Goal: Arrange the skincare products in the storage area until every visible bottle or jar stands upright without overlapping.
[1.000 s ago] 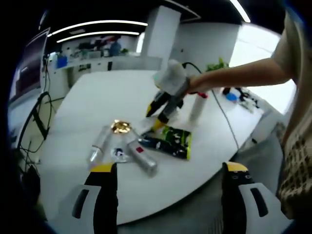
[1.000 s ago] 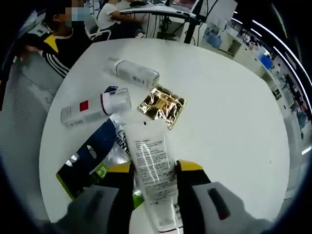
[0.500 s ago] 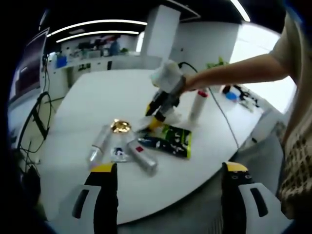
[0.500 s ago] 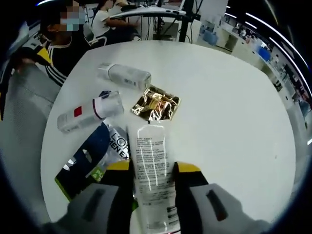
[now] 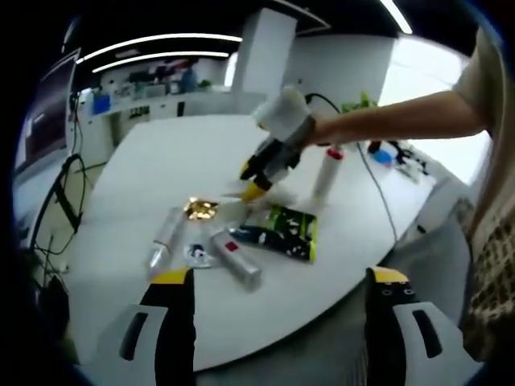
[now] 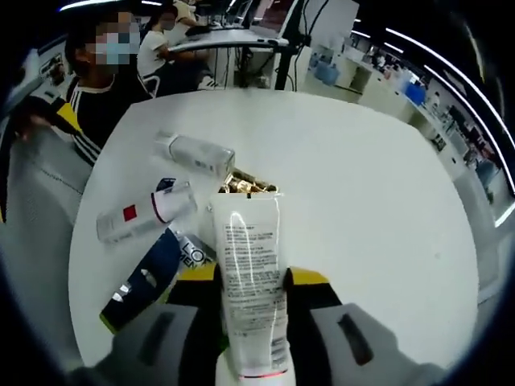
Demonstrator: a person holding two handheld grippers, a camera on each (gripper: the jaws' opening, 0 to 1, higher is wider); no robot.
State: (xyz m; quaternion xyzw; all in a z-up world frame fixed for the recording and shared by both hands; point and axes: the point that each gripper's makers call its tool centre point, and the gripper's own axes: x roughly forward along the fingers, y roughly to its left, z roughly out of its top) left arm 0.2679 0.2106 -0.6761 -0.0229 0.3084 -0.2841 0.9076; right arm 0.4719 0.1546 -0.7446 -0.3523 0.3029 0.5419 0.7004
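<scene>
Left gripper: jaws spread wide with nothing between them, held off the near edge of the white tabletop. Left of the dark sachet lie a clear bottle, a gold packet and a red-label bottle, all on their sides. Beyond the sachet a white tube bottle stands upright. Right gripper: jaws clenched on a white squeeze tube, raised above the sachet.

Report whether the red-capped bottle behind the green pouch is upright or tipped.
Upright. The red-capped bottle stands on its base on the white table, cap on top, beyond the green pouch.
</scene>
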